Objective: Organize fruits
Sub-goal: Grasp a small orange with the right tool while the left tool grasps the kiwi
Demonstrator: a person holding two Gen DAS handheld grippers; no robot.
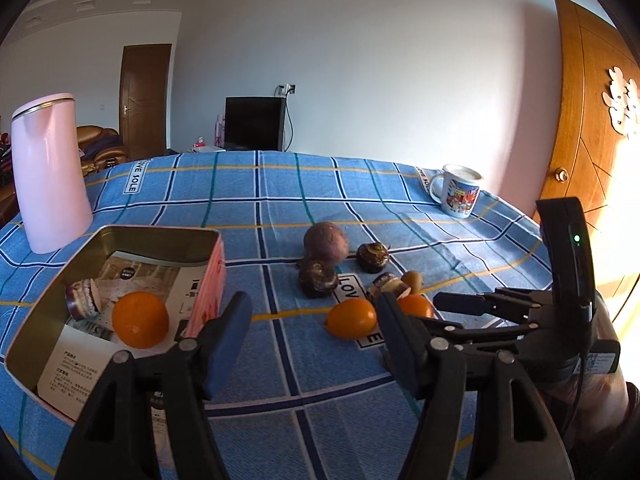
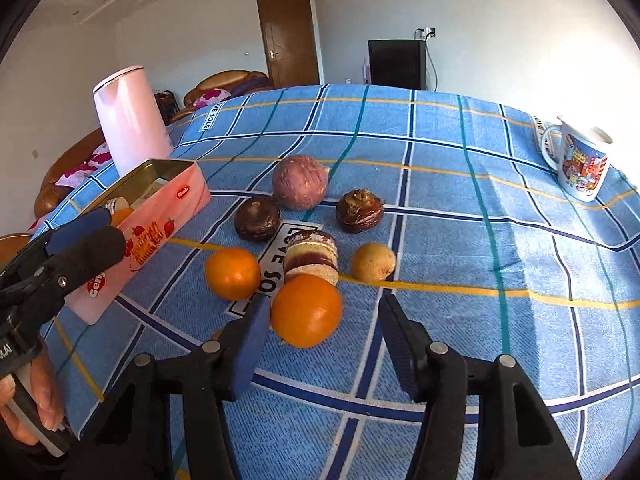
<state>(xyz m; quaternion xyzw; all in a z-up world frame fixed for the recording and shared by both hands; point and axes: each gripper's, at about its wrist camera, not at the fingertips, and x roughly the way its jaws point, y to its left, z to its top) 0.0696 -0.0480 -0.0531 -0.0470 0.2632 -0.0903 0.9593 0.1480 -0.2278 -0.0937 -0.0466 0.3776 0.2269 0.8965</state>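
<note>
Between your right claw (image 2: 320,316)'s wide-spread fingers sits 1 orange (image 2: 306,310) on the bench (image 2: 480,240); your left claw (image 1: 312,316) gapes empty beside the tin (image 1: 208,280) holding another orange (image 1: 140,320).

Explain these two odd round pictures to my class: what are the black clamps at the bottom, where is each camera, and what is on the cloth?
There is no robot: a person holds two hand-operated grippers, each with a wide-angle camera looking along its fingers. The left gripper hangs open near the pink tin, which already holds an orange. The right gripper is open around another orange, not yet closed on it. On the blue checked tablecloth lie more fruits, a pink kettle and a mug. Nothing is held.
</note>
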